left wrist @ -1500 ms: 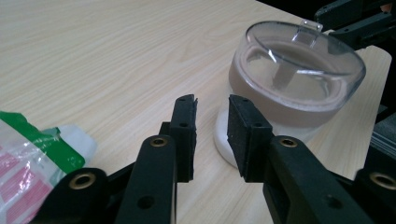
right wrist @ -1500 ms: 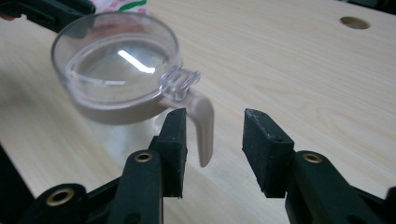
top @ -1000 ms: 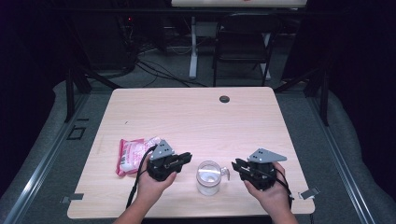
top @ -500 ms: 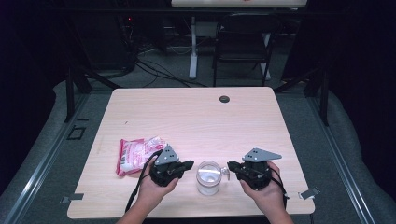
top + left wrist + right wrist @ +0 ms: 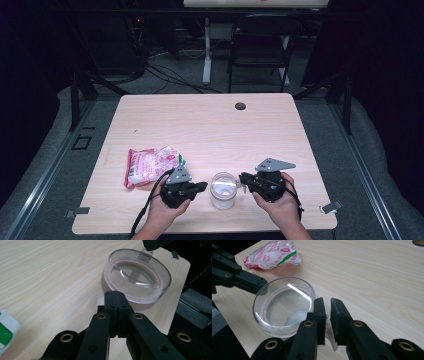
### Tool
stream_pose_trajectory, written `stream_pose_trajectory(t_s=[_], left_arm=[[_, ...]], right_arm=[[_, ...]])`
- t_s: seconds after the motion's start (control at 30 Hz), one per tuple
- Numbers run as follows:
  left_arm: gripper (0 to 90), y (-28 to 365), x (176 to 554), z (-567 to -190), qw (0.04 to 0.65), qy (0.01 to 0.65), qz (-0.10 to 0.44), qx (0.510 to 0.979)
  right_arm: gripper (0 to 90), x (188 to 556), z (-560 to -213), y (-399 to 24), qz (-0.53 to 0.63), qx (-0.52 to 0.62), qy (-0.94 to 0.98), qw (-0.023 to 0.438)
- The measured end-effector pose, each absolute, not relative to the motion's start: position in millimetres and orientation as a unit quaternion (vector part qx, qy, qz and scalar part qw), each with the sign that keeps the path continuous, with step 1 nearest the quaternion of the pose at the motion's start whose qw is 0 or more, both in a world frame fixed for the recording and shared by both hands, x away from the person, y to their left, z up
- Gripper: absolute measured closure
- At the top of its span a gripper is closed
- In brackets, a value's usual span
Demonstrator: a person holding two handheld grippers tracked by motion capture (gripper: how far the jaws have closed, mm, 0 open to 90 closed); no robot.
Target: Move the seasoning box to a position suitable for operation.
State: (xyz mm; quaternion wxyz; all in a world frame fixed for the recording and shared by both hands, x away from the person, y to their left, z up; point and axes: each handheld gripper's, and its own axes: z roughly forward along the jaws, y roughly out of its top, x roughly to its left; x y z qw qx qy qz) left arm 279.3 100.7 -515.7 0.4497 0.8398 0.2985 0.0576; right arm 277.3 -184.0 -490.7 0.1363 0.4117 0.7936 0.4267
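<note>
Since a second ago, the left hand-held gripper (image 5: pixel 202 187) has come down closer to the clear tub (image 5: pixel 223 189) at the near edge of the desk (image 5: pixel 210 125), jaws pressed together on nothing. The right hand-held gripper (image 5: pixel 243 178) has just been opening slightly; a narrow gap remains, with the tub's small tab (image 5: pixel 327 315) between the jaws. The snack bag (image 5: pixel 150 165) lies as before, left of the tub.

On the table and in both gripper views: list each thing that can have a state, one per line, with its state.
Clear lidded container: upright, lid on.
Lid tab: between the right gripper's jaws.
Snack packet: lying flat, looks sealed.
Left gripper: shut, empty, beside the container.
Right gripper: jaws slightly apart around the tab, just been moving; grip unclear.
</note>
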Motion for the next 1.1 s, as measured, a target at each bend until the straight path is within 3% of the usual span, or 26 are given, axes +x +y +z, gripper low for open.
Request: stream_pose_trajectory(t_s=[1.1], left_arm=[[90.0, 94.2, 268.6, -519.5, 0.451, 0.288, 0.054, 0.843]], right_arm=[[82.5, 281.0, -492.9, -186.6, 0.437, 0.414, 0.79, 0.118]])
